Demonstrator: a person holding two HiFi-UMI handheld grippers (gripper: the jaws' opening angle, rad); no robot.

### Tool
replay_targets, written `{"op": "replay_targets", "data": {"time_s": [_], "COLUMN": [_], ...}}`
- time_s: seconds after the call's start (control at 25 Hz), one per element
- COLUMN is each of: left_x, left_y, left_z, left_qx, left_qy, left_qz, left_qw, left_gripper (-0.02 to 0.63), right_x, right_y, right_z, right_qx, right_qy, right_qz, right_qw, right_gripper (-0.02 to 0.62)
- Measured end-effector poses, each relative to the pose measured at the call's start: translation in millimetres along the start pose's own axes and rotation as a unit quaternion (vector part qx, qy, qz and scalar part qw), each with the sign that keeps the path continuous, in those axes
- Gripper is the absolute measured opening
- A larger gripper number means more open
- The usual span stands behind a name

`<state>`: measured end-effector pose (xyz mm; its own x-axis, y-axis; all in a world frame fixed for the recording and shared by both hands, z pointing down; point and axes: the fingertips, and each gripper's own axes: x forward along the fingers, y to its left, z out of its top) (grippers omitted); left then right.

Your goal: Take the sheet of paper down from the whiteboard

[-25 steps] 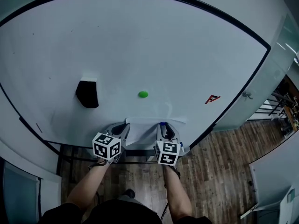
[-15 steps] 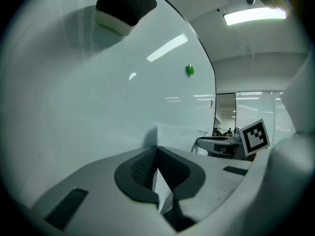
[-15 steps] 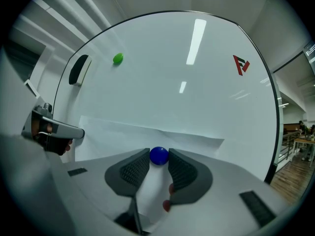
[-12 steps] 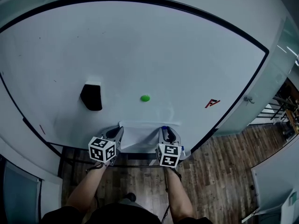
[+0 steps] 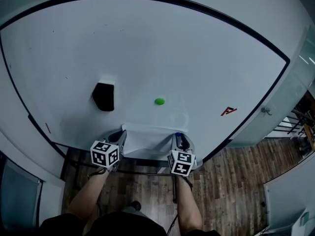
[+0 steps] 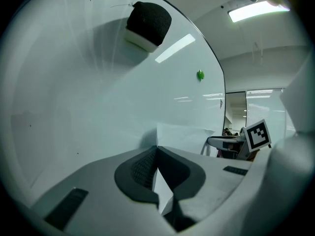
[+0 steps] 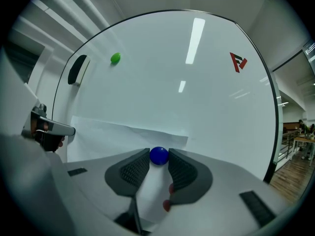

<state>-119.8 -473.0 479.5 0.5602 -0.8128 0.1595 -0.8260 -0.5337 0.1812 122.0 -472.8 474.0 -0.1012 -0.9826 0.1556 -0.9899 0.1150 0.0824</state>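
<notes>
The white sheet of paper (image 5: 148, 139) hangs low on the whiteboard (image 5: 147, 48), between my two grippers. My left gripper (image 5: 119, 136) is shut on the sheet's left edge; in the left gripper view the paper (image 6: 183, 134) runs from between the closed jaws toward the board. My right gripper (image 5: 179, 137) holds a blue magnet (image 7: 158, 155) at the sheet's right part, its pads (image 7: 136, 169) pressed on either side of the ball. The paper (image 7: 123, 132) lies flat against the board beyond that magnet.
A green magnet (image 5: 159, 101) sits on the board above the sheet, a black eraser (image 5: 104, 96) to its left and a red logo (image 5: 227, 111) at the right. The board's dark frame (image 5: 216, 149) runs just below the grippers. Wooden floor (image 5: 231, 181) lies beneath.
My left gripper has moved left along the board with the paper's edge in it, and the sheet now spreads wider between the grippers. The right gripper has stayed on the blue magnet.
</notes>
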Motion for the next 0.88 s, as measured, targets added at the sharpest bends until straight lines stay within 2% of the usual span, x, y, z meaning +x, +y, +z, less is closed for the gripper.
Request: {"op": "replay_targets", "data": {"time_s": [0.64,0.8,0.88], "left_x": [-24.2,-40.6,-47.7], "left_y": [21.3,35.5,42.2], "left_z": [0.3,3.3,4.0], "left_qx": [0.009,0.009,0.006], "left_qy": [-0.011,-0.021,-0.021], "left_qz": [0.065,0.105,0.113], "left_qw": [0.9978,0.9942,0.9933], "left_gripper": [0.021,0.021,0.020], "right_x": [-0.2,1.3,0.3], "right_y": [-12.9,-10.4,-10.5], "right_z": [-4.6,-4.7,-4.6], "right_qx": [-0.011,-0.019,-0.017], "right_qy": [0.000,-0.006,-0.003], "right_qz": [0.001,0.006,0.005], "right_qw": [1.000,1.000,1.000], "right_gripper": [0.131,0.131,0.132]}}
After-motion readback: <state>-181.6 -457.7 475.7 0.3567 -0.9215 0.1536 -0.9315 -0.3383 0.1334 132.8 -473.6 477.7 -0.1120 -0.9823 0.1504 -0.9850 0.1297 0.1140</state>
